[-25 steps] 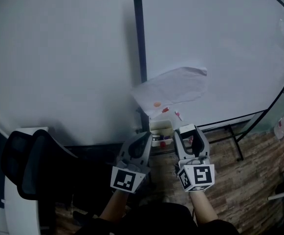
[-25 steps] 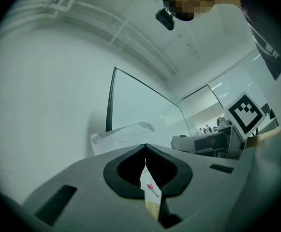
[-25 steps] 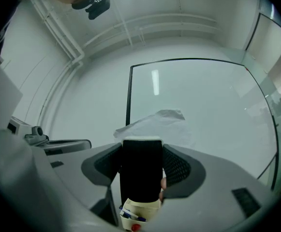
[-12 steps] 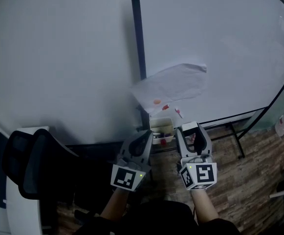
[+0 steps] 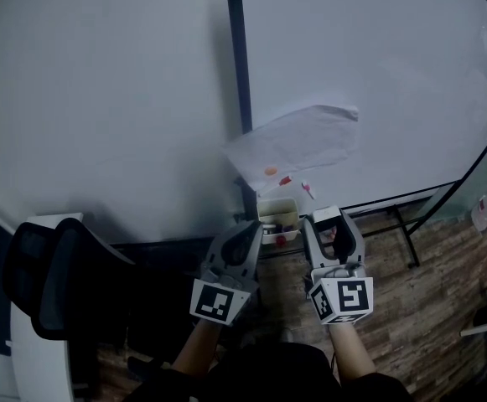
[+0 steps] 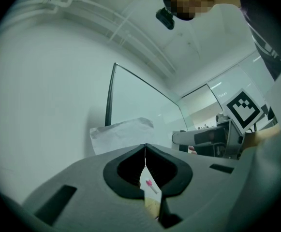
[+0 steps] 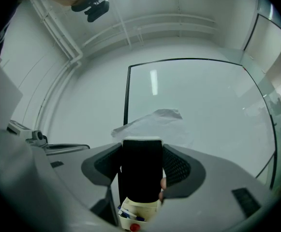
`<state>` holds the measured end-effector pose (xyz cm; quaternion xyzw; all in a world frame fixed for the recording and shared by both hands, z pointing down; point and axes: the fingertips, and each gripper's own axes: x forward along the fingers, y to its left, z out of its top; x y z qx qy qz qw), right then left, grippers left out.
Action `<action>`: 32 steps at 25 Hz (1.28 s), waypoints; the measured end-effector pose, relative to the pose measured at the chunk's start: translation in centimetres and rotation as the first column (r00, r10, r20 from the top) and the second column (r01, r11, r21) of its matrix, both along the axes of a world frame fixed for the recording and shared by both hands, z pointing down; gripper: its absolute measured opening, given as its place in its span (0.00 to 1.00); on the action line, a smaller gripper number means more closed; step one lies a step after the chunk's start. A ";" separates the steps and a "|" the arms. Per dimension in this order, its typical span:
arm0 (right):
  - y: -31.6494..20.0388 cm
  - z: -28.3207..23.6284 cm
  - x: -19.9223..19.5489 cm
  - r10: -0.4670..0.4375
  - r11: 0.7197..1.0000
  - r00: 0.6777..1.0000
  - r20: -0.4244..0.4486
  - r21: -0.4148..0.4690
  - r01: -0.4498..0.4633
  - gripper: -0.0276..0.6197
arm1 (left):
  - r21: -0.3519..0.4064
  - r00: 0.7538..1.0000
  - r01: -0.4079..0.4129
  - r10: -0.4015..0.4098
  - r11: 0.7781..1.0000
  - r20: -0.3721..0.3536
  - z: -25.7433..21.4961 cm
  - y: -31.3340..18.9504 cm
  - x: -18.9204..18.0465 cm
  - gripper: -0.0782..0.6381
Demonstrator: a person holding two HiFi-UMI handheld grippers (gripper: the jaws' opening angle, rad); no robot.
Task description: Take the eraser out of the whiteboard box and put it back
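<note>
The eraser (image 7: 140,175), a black felt block with a white back, stands upright between the jaws of my right gripper (image 7: 142,153), which is shut on it. From the head view the eraser (image 5: 328,219) is held just right of the small cream whiteboard box (image 5: 277,216), which hangs at the board's lower edge with markers inside. The same box (image 7: 139,210) shows right under the eraser in the right gripper view. My left gripper (image 5: 245,233) is shut with nothing in it, just left of the box. Its tips (image 6: 145,148) meet, and a pink-capped marker (image 6: 149,182) shows through the slit.
A crumpled white paper (image 5: 297,145) hangs on the whiteboard above the box. A dark vertical frame bar (image 5: 236,57) divides the board. A black office chair (image 5: 50,283) stands at the lower left. The board's stand legs (image 5: 402,241) rest on the wooden floor at the right.
</note>
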<state>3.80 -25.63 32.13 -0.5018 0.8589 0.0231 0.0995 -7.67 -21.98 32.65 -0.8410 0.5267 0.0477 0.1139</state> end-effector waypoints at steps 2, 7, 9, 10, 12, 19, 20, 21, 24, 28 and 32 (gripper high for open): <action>-0.3 0.3 -0.2 0.002 1.000 1.000 0.002 -0.009 -0.002 0.42 | -0.011 1.000 0.001 -0.001 1.000 0.001 0.4 -0.3 -0.2 0.12; -1.4 1.3 -0.7 -0.003 0.999 1.000 0.000 -0.043 0.003 0.42 | -0.035 1.000 -0.003 0.003 0.999 -0.004 1.3 -1.3 -0.5 0.12; -2.1 2.0 -1.1 -0.005 0.998 1.000 -0.002 -0.064 0.005 0.42 | -0.054 1.000 -0.008 0.008 0.999 0.006 2.0 -1.8 -0.5 0.12; -2.6 2.4 -1.3 -0.005 0.997 1.000 -0.002 -0.076 0.004 0.42 | -0.064 1.000 -0.011 0.011 0.998 0.010 2.4 -2.1 -0.5 0.12; -3.4 3.5 -1.7 -0.006 0.995 1.000 -0.003 -0.098 0.005 0.42 | -0.081 1.000 -0.016 0.017 0.997 0.014 3.1 -2.8 -0.5 0.12; -6.4 8.6 -3.7 -0.030 0.981 0.999 -0.018 -0.193 0.026 0.42 | -0.148 1.000 -0.018 0.020 0.989 0.013 6.2 -5.1 -1.0 0.12; -6.6 9.3 -4.0 -0.034 0.978 0.999 -0.018 -0.205 0.030 0.42 | -0.156 1.000 -0.017 0.019 0.988 0.011 6.6 -5.3 -1.1 0.12; -6.8 9.9 -4.2 -0.038 0.976 0.999 -0.018 -0.214 0.033 0.42 | -0.164 1.000 -0.017 0.019 0.986 0.011 7.0 -5.4 -1.1 0.12; -7.4 11.1 -4.6 -0.042 0.972 0.999 -0.017 -0.232 0.037 0.42 | -0.186 1.000 -0.013 0.015 0.983 0.011 8.0 -5.7 -1.3 0.12; -8.3 12.2 -5.1 -0.039 0.970 0.999 -0.015 -0.241 0.035 0.42 | -0.203 1.000 -0.005 0.003 0.979 -0.008 8.8 -5.9 -1.6 0.12; -9.3 13.8 -5.6 -0.035 0.968 0.999 -0.020 -0.249 0.029 0.42 | -0.216 1.000 0.006 -0.011 0.976 -0.022 9.5 -6.3 -2.0 0.12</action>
